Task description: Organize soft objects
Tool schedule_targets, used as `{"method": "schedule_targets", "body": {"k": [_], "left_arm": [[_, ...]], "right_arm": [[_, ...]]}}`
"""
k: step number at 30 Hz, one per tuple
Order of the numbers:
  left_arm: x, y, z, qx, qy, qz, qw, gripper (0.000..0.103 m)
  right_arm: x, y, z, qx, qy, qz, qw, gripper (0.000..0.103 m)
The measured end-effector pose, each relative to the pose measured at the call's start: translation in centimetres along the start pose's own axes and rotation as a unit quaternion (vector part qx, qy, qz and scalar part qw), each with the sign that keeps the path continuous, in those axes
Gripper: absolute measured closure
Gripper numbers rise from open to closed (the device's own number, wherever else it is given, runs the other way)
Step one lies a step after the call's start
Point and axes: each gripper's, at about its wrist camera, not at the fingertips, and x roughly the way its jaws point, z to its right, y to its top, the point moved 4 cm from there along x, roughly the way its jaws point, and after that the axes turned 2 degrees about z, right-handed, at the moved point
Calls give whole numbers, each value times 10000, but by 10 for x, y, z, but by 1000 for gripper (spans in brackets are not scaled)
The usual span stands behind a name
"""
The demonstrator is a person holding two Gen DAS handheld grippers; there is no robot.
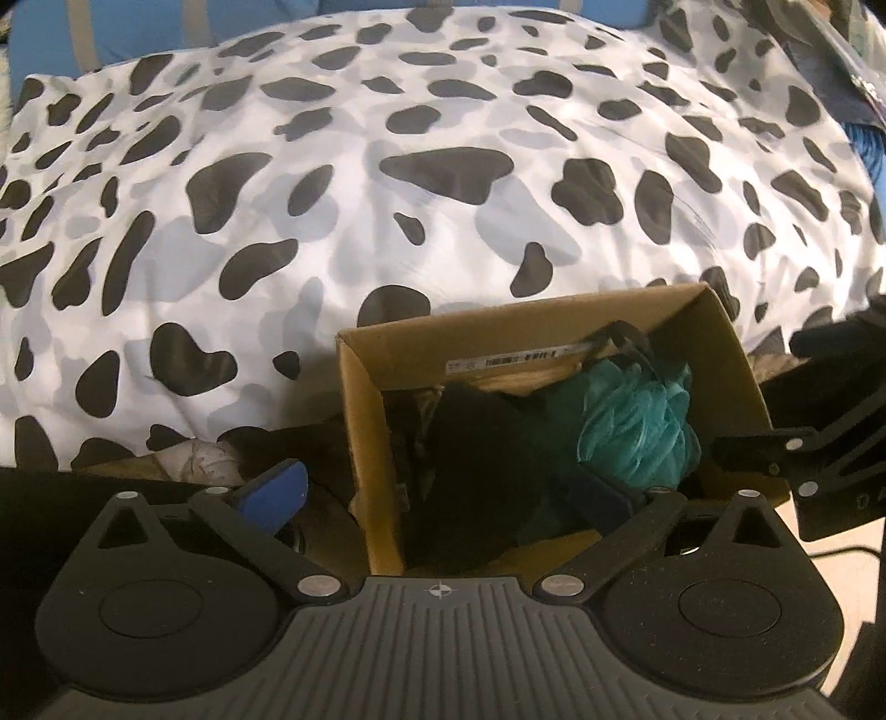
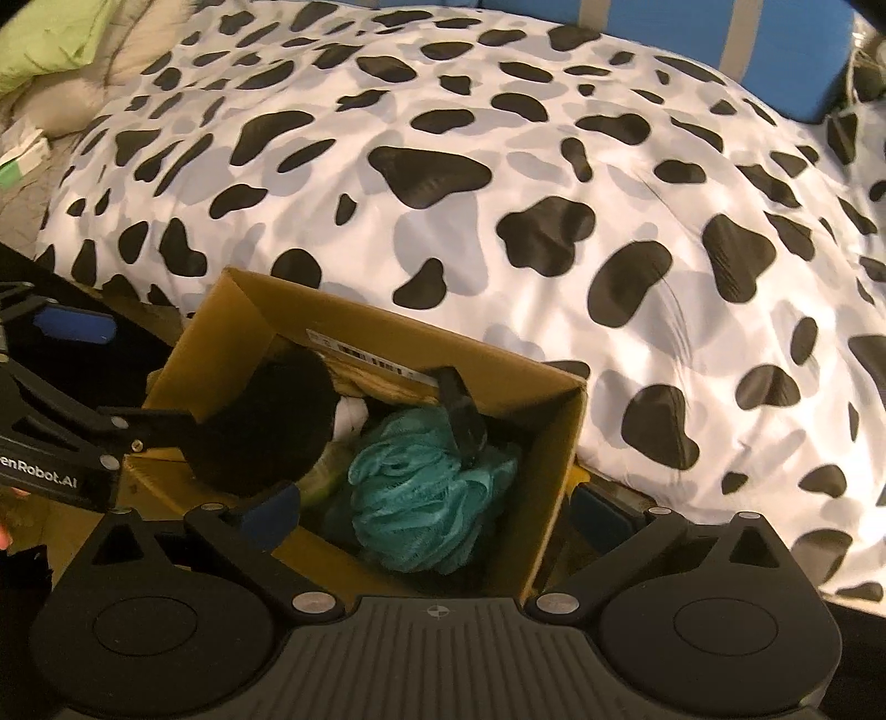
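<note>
An open brown cardboard box (image 1: 365, 421) sits against a bed under a white quilt with black and grey cow-like blotches (image 1: 443, 166). Inside it, going left to right, lie a fuzzy black soft item (image 1: 476, 454), possibly a plush toy though too dark to tell, and a teal mesh bath pouf (image 1: 637, 426) at about 3 o'clock of it, touching. The left claw (image 1: 437, 487) stands wide over the box, gripping nothing. The right claw (image 2: 437, 509) is equally wide and empty, straddling the pouf end. A white barcode sticker (image 2: 365, 354) runs along the box's far wall, its print unreadable. The left claw's arm in the right view reads "enRobot.AI" (image 2: 39, 477). Blue cushions (image 2: 692, 33) lie at 12 o'clock.
</note>
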Motion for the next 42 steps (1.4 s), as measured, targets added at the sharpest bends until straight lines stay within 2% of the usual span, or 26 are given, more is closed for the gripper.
{"method": "schedule_targets", "body": {"k": [11, 17, 31, 42], "left_arm": [[-4, -14, 0, -309, 125, -231, 9992, 0], [-5, -21, 1, -480, 68, -418, 9979, 0], [1, -23, 1, -602, 12, -635, 9962, 0], [5, -24, 1, -639, -44, -753, 9951, 0]], "right_arm": [[-5, -19, -6, 373, -489, -238, 9978, 0], [-6, -29, -8, 613, -592, -389, 9956, 0], [0, -39, -10, 839, -623, -631, 9925, 0], [5, -40, -12, 775, -618, -737, 9923, 0]]}}
